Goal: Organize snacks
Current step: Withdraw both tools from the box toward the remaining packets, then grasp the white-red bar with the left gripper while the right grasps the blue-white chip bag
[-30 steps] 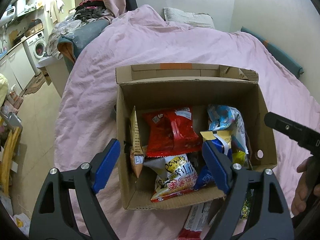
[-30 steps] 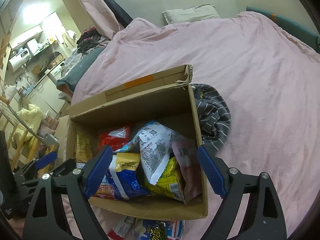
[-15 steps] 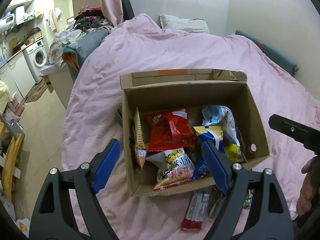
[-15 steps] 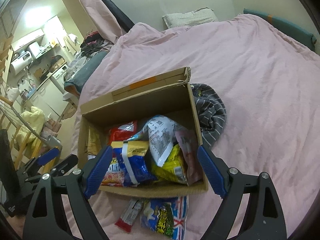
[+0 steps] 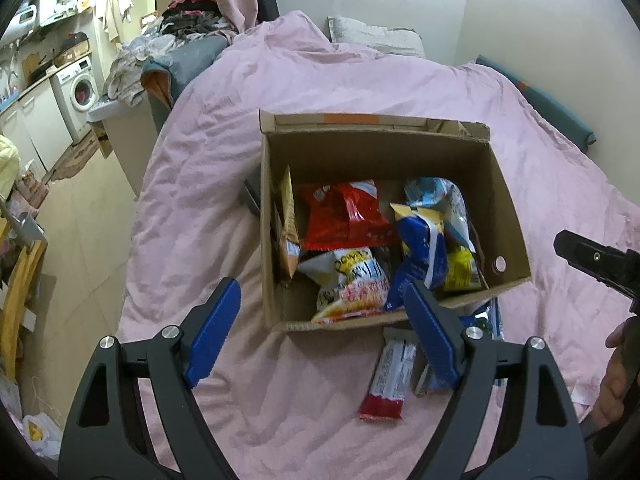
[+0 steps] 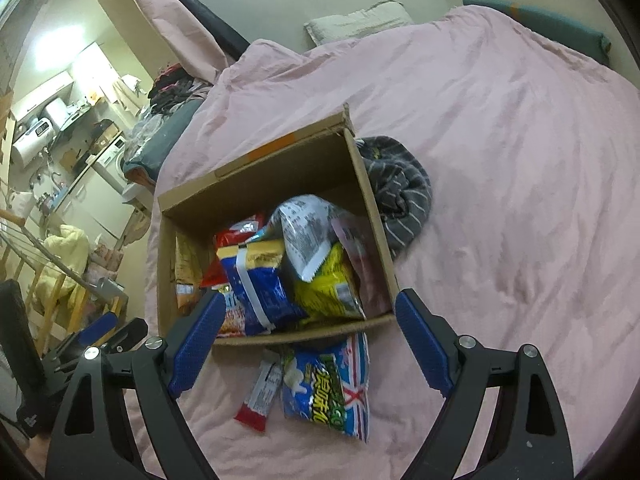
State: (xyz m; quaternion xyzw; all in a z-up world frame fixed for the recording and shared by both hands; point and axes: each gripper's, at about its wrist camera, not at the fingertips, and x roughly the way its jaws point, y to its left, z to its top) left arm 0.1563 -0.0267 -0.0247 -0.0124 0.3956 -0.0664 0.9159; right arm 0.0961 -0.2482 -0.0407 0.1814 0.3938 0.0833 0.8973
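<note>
1. Through the left wrist camera we see our left gripper [image 5: 320, 330] released, nothing between its jaws, above the pink bedspread [image 5: 224, 184]. The cardboard box [image 5: 504, 200] ahead holds snack bags; a red-ended bar [image 5: 390, 380] lies just before it.

2. Through the right wrist camera, our right gripper [image 6: 306, 340] is released too, empty. A blue snack bag [image 6: 332, 388] lies outside the box's near wall.

Left hand-held gripper [image 5: 320, 328] gapes, empty; right hand-held gripper [image 6: 310, 340] likewise.
</note>
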